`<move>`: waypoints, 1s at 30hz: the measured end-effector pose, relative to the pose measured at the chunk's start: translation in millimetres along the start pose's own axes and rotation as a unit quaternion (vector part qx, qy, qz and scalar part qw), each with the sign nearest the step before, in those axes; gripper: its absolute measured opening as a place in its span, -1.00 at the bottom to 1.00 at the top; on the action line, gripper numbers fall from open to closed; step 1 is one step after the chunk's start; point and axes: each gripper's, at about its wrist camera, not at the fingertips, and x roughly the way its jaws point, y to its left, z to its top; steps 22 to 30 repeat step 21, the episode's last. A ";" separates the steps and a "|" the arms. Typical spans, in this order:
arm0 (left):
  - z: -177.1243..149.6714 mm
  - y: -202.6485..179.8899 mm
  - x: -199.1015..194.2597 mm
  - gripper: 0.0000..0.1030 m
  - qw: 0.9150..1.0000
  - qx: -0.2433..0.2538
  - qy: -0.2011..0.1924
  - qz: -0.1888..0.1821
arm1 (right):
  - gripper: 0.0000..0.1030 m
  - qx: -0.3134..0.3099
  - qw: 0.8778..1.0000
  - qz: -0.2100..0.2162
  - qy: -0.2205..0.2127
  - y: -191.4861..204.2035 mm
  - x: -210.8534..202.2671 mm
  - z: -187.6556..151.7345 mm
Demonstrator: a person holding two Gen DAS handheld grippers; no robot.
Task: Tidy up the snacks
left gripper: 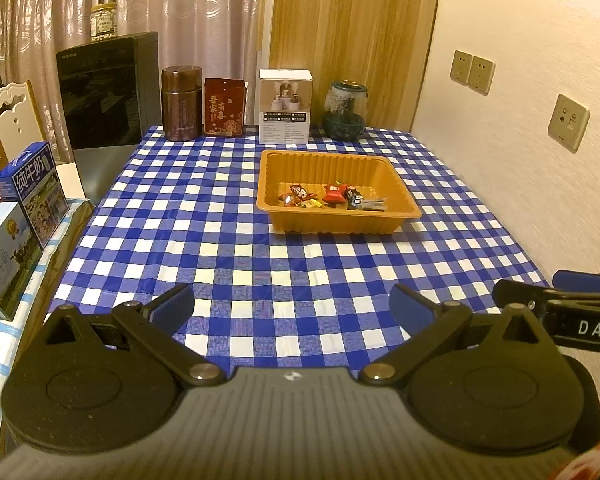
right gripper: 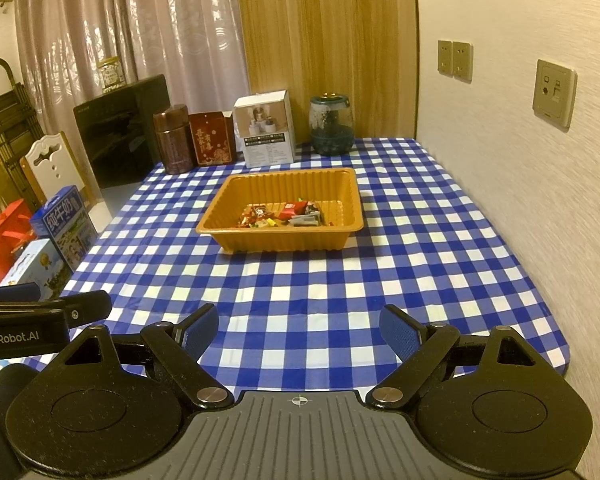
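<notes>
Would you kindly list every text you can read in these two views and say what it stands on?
"纯牛奶": blue milk carton.
"吾家有喜": red box.
"DAS", cut off: right gripper.
"GenRobot.AI": left gripper.
Unreadable, too small or blurred: white box, black appliance, candy wrappers, pale carton, jar.

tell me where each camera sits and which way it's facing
Left wrist: on the left gripper, angled down the checked table at the orange tray; own open fingers, right gripper at right edge.
Right wrist: on the right gripper, same heading; own open fingers, left gripper at left edge.
Shared: tray of snacks.
</notes>
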 end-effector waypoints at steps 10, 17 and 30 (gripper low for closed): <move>-0.4 -0.3 0.2 1.00 1.000 -0.001 0.001 0.001 | 0.69 0.000 1.000 0.000 0.000 0.0 0.6 -0.3; 0.3 -1.0 0.9 1.00 1.000 0.000 0.000 -0.001 | 0.69 0.000 1.000 0.000 0.000 0.2 0.7 -0.4; -0.8 -1.6 1.5 1.00 1.000 0.006 -0.005 0.003 | 0.69 0.001 1.000 0.000 0.002 0.7 2.2 -0.7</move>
